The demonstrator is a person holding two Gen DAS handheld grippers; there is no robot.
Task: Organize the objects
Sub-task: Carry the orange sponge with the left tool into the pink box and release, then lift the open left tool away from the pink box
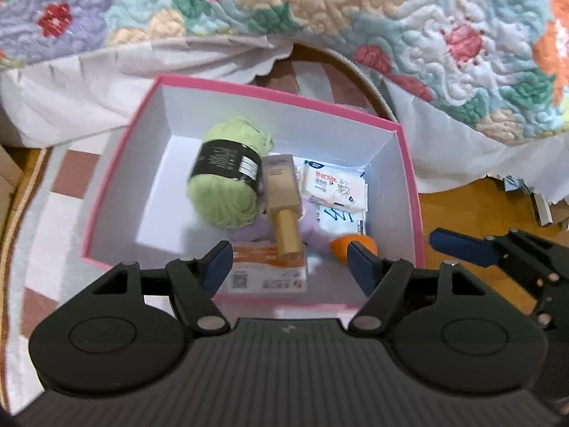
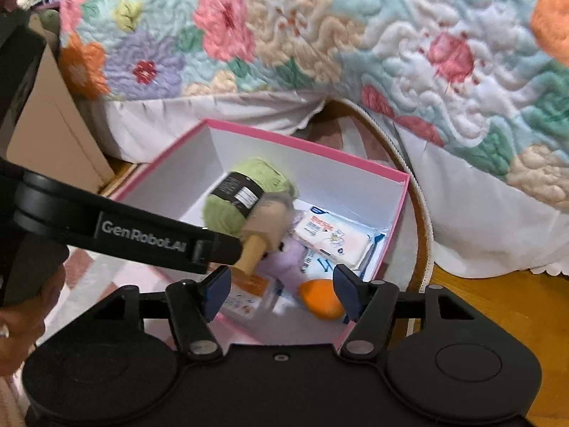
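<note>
Both sets of tongs are hovering wide apart and empty over the pink box (image 1: 409,185) on the rug: left tongs (image 1: 290,267), right tongs (image 2: 281,293). Inside, left to right, are lying green yarn (image 1: 224,185), a gold-capped bottle (image 1: 284,195), wipes packs (image 1: 334,186) and an orange ball (image 1: 341,247). Packing is looking nearly finished.

The box (image 1: 409,192) is seen as matt pink-and-white card. Soft, fuzzy green yarn (image 1: 227,199) is banded with glossy black paper. The gold tube (image 1: 286,227) looks smooth and metallic. The quilt (image 2: 320,28) is stitched, puckered cloth.
</note>
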